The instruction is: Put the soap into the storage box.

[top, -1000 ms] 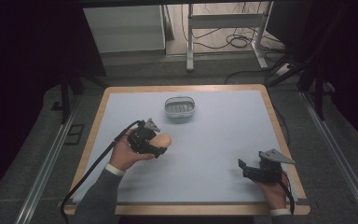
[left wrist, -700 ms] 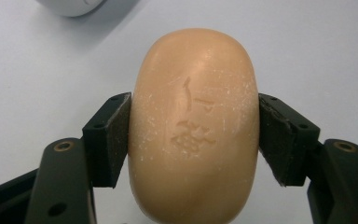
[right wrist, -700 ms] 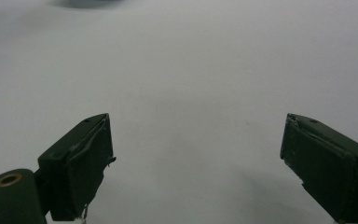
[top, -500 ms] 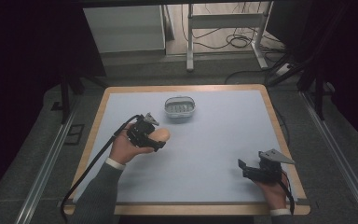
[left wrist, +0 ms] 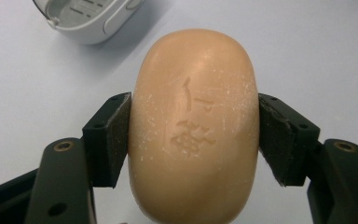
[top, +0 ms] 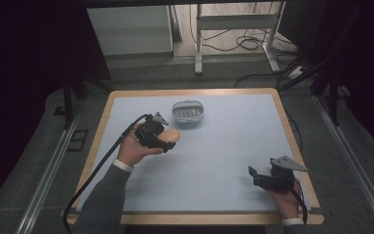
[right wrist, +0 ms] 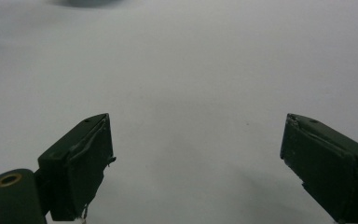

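Left of centre in the high view, the left hand-held gripper [top: 168, 141] clamps a peach bar of soap [left wrist: 193, 126] by its sides. A white soap dish [top: 188, 112] sits just beyond, nothing between them. At lower right, the right hand-held gripper [right wrist: 196, 163] gapes wide over bare counter [top: 233, 146].

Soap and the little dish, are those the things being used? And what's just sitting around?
Being used:
soap, squeezed in the left tongs
soap dish, just ahead of it

Just sitting around:
right tongs, open and holding nothing
cables on the floor
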{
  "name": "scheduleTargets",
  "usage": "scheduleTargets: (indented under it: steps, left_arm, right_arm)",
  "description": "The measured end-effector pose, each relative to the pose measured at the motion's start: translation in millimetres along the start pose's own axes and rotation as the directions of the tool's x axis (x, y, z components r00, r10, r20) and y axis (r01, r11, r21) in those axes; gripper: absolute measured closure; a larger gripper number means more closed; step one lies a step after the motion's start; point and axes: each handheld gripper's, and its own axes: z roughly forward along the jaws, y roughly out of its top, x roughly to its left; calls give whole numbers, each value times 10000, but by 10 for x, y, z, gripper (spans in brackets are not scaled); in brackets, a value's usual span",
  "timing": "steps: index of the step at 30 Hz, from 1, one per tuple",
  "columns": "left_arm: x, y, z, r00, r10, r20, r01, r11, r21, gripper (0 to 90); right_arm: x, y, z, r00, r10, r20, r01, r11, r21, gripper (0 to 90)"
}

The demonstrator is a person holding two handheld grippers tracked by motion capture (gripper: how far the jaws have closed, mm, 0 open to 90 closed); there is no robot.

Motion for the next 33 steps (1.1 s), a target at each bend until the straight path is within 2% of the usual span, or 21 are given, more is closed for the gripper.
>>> scheduleTargets:
  steps: [7,10,30,33]
  left_arm:
    - [20,91,-14,9999,143,-93,-143,9999,46,321]
    - [37,118,-10,10000,67,-24,-67,10000,10,322]
    - [130,319,60,9992,239,-307,-235,9996,133,322]
    - [160,352,72,9998,95,-182,-95,10000,24,322]
  right_arm:
    - [-2,-1,0,10000,21,-6,-21,10000,-12,92]
    - [3,-1,-1,10000,-16,3,16,10000,-21,92]
    - [0,-2,-4,10000,13,-3,-13,10000,-60,93]
    - [1,-1,-2,10000,9,11,-9,10000,-34,93]
